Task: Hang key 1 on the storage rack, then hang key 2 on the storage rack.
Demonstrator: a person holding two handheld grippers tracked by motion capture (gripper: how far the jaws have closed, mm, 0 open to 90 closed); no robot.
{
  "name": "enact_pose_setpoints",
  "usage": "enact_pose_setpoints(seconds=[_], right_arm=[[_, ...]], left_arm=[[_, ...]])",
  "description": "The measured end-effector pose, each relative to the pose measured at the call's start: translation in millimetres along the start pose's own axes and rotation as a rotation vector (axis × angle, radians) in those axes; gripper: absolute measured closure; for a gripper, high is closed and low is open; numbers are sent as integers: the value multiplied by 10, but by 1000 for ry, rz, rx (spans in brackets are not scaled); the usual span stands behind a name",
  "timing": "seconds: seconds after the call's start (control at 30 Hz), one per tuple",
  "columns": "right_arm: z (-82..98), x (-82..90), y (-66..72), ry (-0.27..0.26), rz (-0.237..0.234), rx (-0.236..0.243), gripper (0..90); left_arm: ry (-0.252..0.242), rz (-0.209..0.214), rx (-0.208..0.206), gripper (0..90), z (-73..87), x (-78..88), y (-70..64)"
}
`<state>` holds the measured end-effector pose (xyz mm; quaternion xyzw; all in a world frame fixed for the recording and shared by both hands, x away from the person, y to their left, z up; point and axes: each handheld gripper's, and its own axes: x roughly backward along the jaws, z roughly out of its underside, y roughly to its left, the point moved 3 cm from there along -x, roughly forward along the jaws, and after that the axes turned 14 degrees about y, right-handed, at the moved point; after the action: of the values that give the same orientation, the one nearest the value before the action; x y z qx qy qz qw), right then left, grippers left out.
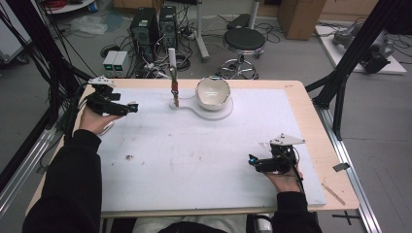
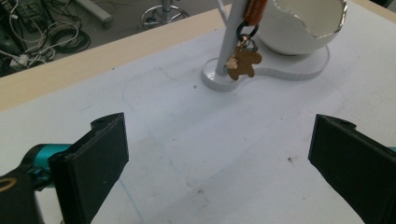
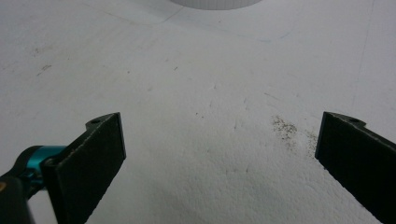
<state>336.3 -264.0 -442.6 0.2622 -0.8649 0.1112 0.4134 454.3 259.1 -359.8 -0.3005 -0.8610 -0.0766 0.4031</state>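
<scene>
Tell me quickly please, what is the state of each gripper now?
Left gripper: open, black jaws wide apart, holding nothing, over the white table mat.
Right gripper: open, holding nothing.

The high view looks forward and down over the whole counter (image 1: 311,111). The left gripper view sits low, facing the white stand (image 2: 224,51) and bowl (image 2: 303,23), which the high view shares. The right gripper view looks close down at the white mat (image 3: 196,107).

Light was even and soft, with faint shadows on the white table cover (image 1: 204,160). The gripper views were slightly soft, their near black jaws blurred. The bowl (image 1: 213,92) showed mild glare.
</scene>
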Motion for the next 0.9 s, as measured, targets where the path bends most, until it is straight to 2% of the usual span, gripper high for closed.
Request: enact_pose_setpoints(seconds=[0.23, 0.67, 0.77, 0.9], right_arm=[[9, -8, -4, 7, 4, -8, 7], [20, -12, -5, 15, 17, -8, 7], [27, -9, -5, 18, 21, -9, 7], [34, -8, -8, 25, 29, -9, 7]], left_arm=[[6, -19, 36, 54, 134, -31, 144], [-4, -30, 73, 55, 206, -101, 372], [0, -40, 73, 54, 214, -143, 407], [7, -26, 66, 55, 222, -197, 438]])
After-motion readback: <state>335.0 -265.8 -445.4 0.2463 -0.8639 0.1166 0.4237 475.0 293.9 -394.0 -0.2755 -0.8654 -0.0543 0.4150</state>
